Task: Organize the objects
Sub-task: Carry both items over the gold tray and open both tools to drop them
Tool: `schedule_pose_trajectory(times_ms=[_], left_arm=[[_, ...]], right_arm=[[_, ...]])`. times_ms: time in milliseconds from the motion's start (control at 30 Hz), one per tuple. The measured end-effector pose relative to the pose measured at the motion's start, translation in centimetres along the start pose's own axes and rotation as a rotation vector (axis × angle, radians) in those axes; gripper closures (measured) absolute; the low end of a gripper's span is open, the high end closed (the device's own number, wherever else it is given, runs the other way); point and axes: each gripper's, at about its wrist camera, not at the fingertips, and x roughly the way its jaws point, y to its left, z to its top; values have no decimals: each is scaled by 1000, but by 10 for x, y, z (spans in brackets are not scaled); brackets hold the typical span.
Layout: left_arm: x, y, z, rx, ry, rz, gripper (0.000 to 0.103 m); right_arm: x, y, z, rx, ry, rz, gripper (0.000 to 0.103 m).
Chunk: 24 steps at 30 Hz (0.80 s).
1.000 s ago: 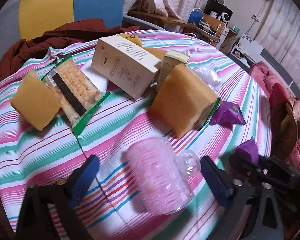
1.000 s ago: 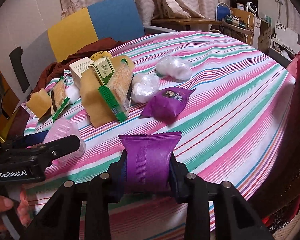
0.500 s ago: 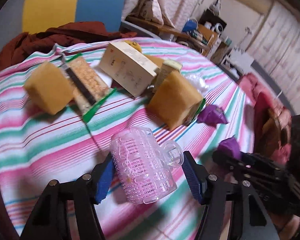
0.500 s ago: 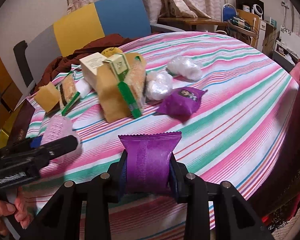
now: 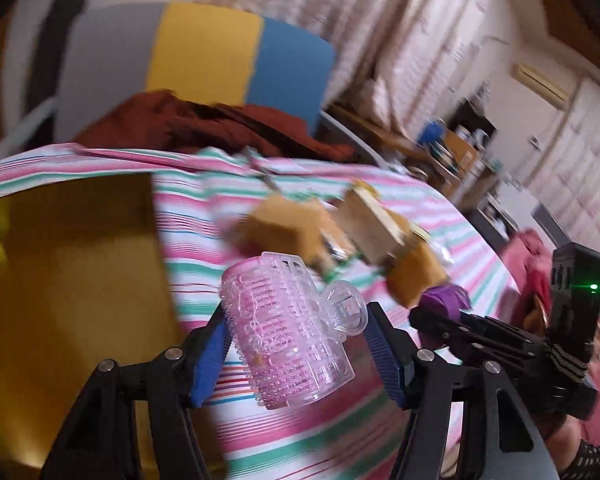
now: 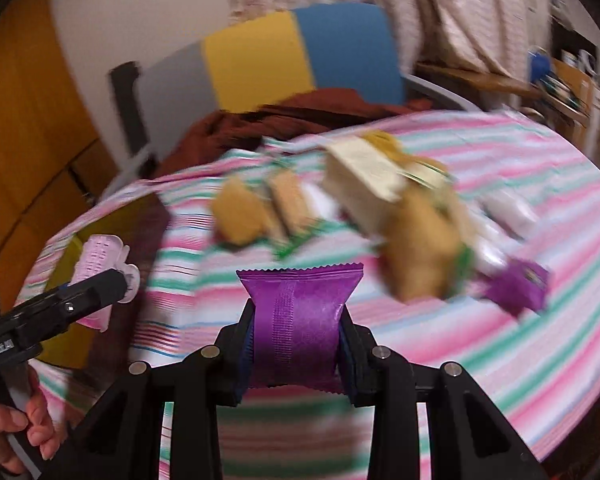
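Note:
A clear pink bumpy plastic cup with a handle (image 5: 290,334) is clamped between the blue pads of my left gripper (image 5: 300,350), lifted off the striped tablecloth (image 5: 292,440). My right gripper (image 6: 296,340) is shut on a purple snack packet (image 6: 298,312), also held above the cloth. In the right wrist view the left gripper (image 6: 100,288) shows at the left with the pink cup (image 6: 96,264) over a yellow box (image 6: 66,280). In the left wrist view the right gripper (image 5: 432,316) sits at the right, holding the purple packet (image 5: 446,296).
A yellow box (image 5: 72,280) stands open at the table's left edge. Further back lie tan sponges (image 6: 240,216), cracker packs (image 6: 290,200), a cream carton (image 6: 364,180), white wrapped bundles (image 6: 508,208) and another purple packet (image 6: 518,286). A chair (image 6: 260,60) with brown cloth stands behind.
My left gripper closed on the pink cup and lifted it, swinging left toward the yellow box. The right gripper, still holding the purple packet, rose and swung left too.

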Motion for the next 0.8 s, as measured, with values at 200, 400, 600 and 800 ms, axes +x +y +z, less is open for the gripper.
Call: schedule_pose_trajectory(times_ms=[200, 400, 600, 800], left_arm=[[-39, 60, -3, -83, -66, 122, 37], [-54, 111, -14, -146, -53, 244, 37], [-63, 154, -32, -229, -29, 311, 37], [-60, 175, -40, -270, 0, 350, 34]], right_arm=[[14, 66, 16, -75, 4, 160, 69], [35, 140, 15, -195, 49, 284, 68], [64, 186, -6, -267, 166, 340, 68], [94, 206, -19, -285, 252, 359, 67]])
